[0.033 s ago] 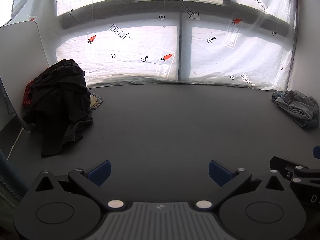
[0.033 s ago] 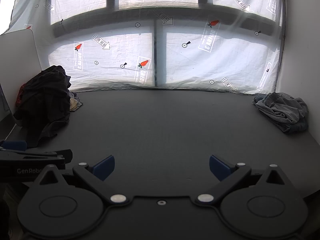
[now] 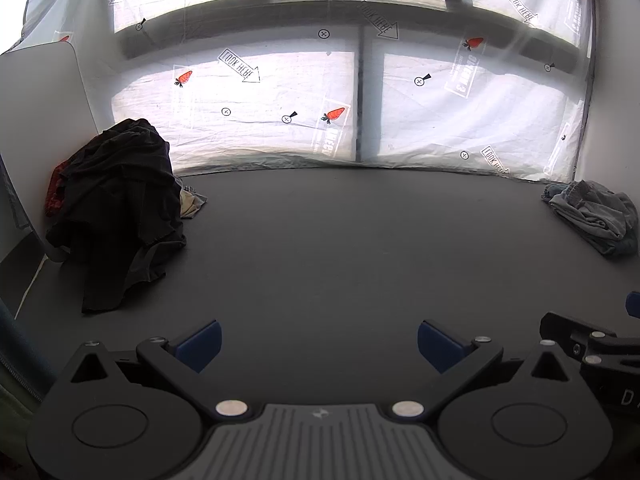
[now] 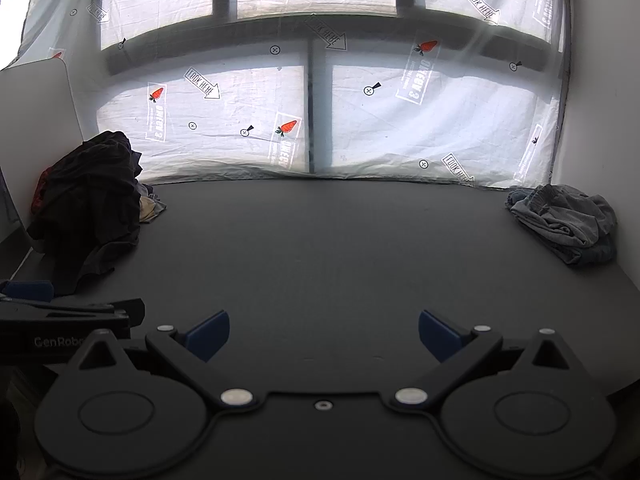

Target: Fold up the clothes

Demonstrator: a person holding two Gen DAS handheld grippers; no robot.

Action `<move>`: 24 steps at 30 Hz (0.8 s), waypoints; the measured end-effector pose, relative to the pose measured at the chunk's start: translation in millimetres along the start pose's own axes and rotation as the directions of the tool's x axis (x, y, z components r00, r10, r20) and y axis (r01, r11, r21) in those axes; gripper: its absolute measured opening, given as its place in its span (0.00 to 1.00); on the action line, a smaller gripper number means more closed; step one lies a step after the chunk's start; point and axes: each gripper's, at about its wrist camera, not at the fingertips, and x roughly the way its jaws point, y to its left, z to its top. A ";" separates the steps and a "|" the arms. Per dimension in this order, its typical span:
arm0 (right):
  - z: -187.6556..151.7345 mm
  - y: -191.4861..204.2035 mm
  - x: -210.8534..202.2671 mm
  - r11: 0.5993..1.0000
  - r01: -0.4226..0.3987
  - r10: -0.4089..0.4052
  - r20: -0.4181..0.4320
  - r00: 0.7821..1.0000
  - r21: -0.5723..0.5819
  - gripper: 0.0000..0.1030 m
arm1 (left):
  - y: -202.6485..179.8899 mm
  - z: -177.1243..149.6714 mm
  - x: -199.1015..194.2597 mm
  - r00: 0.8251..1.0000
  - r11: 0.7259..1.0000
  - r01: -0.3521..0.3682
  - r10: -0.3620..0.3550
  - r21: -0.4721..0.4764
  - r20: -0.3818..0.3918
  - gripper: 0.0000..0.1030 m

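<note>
A pile of dark clothes [image 3: 116, 208] lies heaped at the table's far left, with red and cream cloth showing under it; it also shows in the right wrist view [image 4: 88, 208]. A crumpled grey garment [image 3: 596, 216] lies at the far right, also seen in the right wrist view [image 4: 564, 220]. My left gripper [image 3: 319, 340] is open and empty over the near part of the dark table [image 3: 340, 248]. My right gripper [image 4: 324, 334] is open and empty beside it. Each gripper shows at the edge of the other's view.
A white printed sheet [image 3: 440, 112] covers the window behind the table. A white board [image 3: 36, 120] stands at the far left beside the dark pile. A white wall [image 4: 600, 120] bounds the right side.
</note>
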 end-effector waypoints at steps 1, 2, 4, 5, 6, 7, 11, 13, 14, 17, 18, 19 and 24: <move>0.1 0.2 -0.4 1.000 -0.001 0.001 0.001 1.000 0.001 0.99 | 0.8 -0.5 0.1 1.000 1.000 0.001 -0.001 -0.002 0.001 1.00; 0.2 0.5 -0.8 1.000 -0.003 0.003 0.001 1.000 0.001 0.99 | 2.2 -1.3 0.4 1.000 1.000 0.001 -0.001 -0.002 0.001 1.00; 0.4 0.9 -1.7 1.000 -0.006 0.006 0.003 1.000 0.002 0.99 | 4.3 -2.5 0.8 1.000 1.000 0.001 -0.001 -0.002 0.001 1.00; 0.5 1.2 -2.1 1.000 -0.007 0.007 0.004 1.000 0.003 0.99 | 5.0 -2.7 0.9 1.000 1.000 0.000 0.000 -0.003 0.001 1.00; 0.5 1.4 -2.5 1.000 -0.009 0.009 0.004 1.000 0.003 0.99 | 2.5 -1.6 1.6 1.000 1.000 0.000 0.000 -0.002 0.001 1.00; 0.6 1.6 -3.0 1.000 -0.010 0.010 0.005 1.000 0.004 0.99 | 1.6 -1.8 2.7 1.000 1.000 0.000 0.000 -0.002 0.001 1.00; -1.3 -5.9 -3.8 1.000 -0.011 0.011 0.007 1.000 0.004 0.99 | 4.4 0.2 3.9 1.000 1.000 -0.002 0.002 -0.004 -0.001 1.00; -1.1 -10.1 -1.7 1.000 -0.011 0.011 0.007 1.000 0.003 0.99 | 1.8 -0.8 1.0 1.000 1.000 -0.003 0.003 -0.006 -0.003 1.00; -1.7 -9.7 -1.7 1.000 -0.011 0.011 0.007 1.000 0.003 0.99 | 1.5 -0.5 0.5 1.000 1.000 -0.003 0.003 -0.006 -0.004 1.00; -2.8 -10.4 -2.3 1.000 -0.010 0.010 0.006 1.000 0.004 0.99 | 0.6 0.6 0.1 1.000 1.000 -0.004 0.004 -0.007 -0.005 1.00; -3.0 -11.1 -2.6 1.000 -0.010 0.010 0.006 1.000 0.004 0.99 | 0.4 1.1 0.1 1.000 1.000 -0.004 0.004 -0.008 -0.006 1.00; -3.0 -11.3 -3.0 1.000 -0.010 0.010 0.006 1.000 0.003 0.99 | 0.1 1.6 0.2 1.000 1.000 -0.004 0.004 -0.008 -0.006 1.00; -0.5 -7.0 -2.2 1.000 -0.008 0.008 -0.001 1.000 0.006 0.99 | -1.2 3.0 -0.1 1.000 1.000 -0.006 0.006 -0.008 -0.008 1.00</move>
